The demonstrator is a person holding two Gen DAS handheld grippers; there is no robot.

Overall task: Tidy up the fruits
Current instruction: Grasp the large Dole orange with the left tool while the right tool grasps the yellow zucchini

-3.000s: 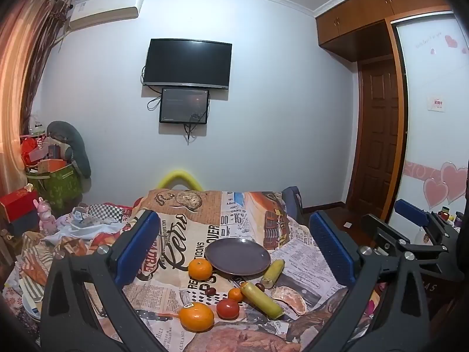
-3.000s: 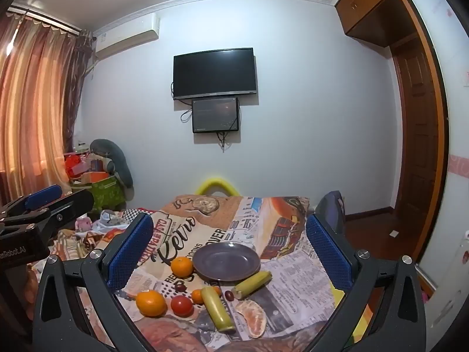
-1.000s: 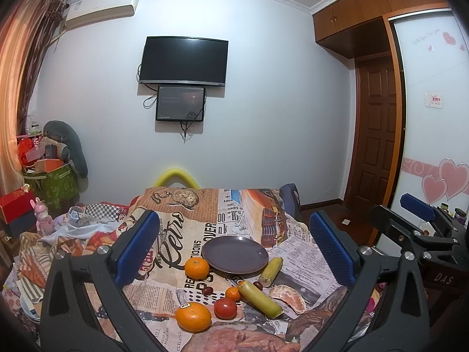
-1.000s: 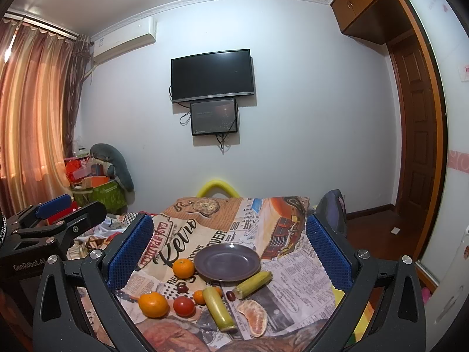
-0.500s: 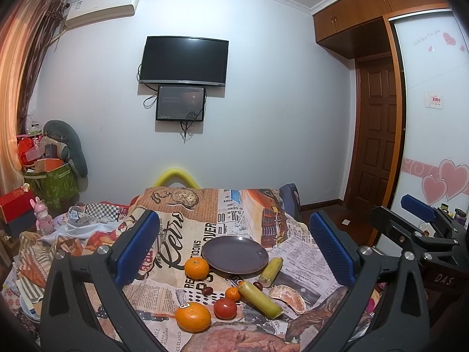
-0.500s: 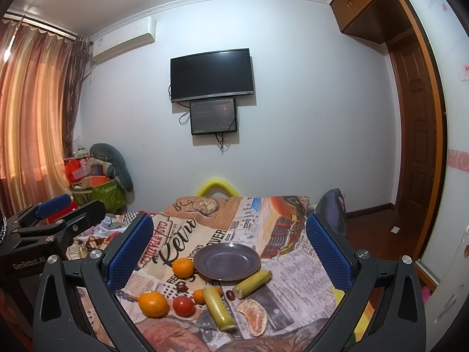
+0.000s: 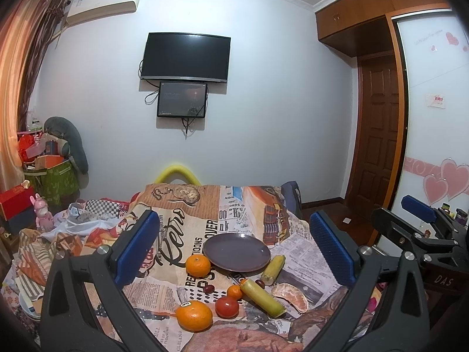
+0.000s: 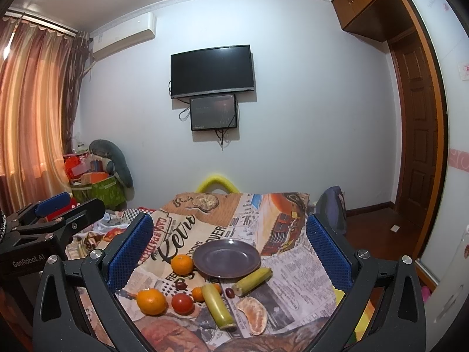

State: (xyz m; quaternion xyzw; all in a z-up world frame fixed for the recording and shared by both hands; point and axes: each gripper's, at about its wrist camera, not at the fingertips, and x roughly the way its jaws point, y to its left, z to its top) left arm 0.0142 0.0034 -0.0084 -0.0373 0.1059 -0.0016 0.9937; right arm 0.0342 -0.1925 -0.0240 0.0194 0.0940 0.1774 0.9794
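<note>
"Retro" newsprint tablecloth bears fruit; both hand-held grippers, left and right, gape wide, empty.

Dark purple plate, orange mandarins, red tomato, yellow-green corn, newspaper-print cloth in cream, orange and black, blue-padded black claws

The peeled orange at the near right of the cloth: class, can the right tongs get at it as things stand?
Probably yes. The right tongs are open and empty, and the peeled orange lies bare on the cloth with nothing over it; only the yellow-green stalk lies close on its left.
</note>
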